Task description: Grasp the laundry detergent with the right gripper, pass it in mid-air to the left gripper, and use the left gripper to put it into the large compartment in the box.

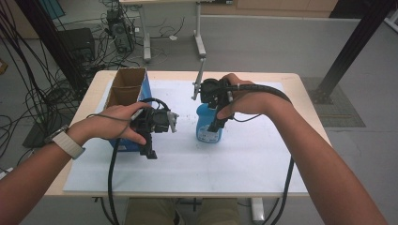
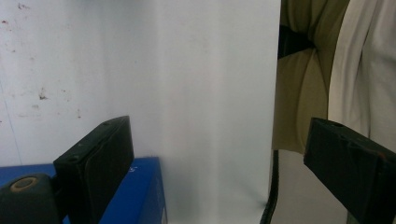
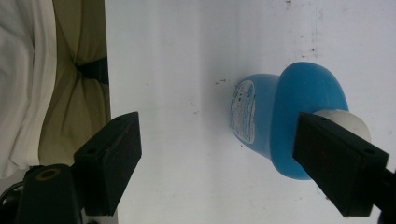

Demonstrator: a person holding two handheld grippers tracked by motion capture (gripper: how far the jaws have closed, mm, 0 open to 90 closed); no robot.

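Right gripper (image 1: 210,96) hovers released above the blue bottle (image 1: 209,125), which stands upright mid-table on the white mat (image 1: 244,159); left gripper (image 1: 157,121) is also released, empty. Bottle judged light, smooth, likely slippery: grasp the narrow neck under the white cap (image 3: 343,122). 1 cardboard box (image 1: 126,89) stands well clear.
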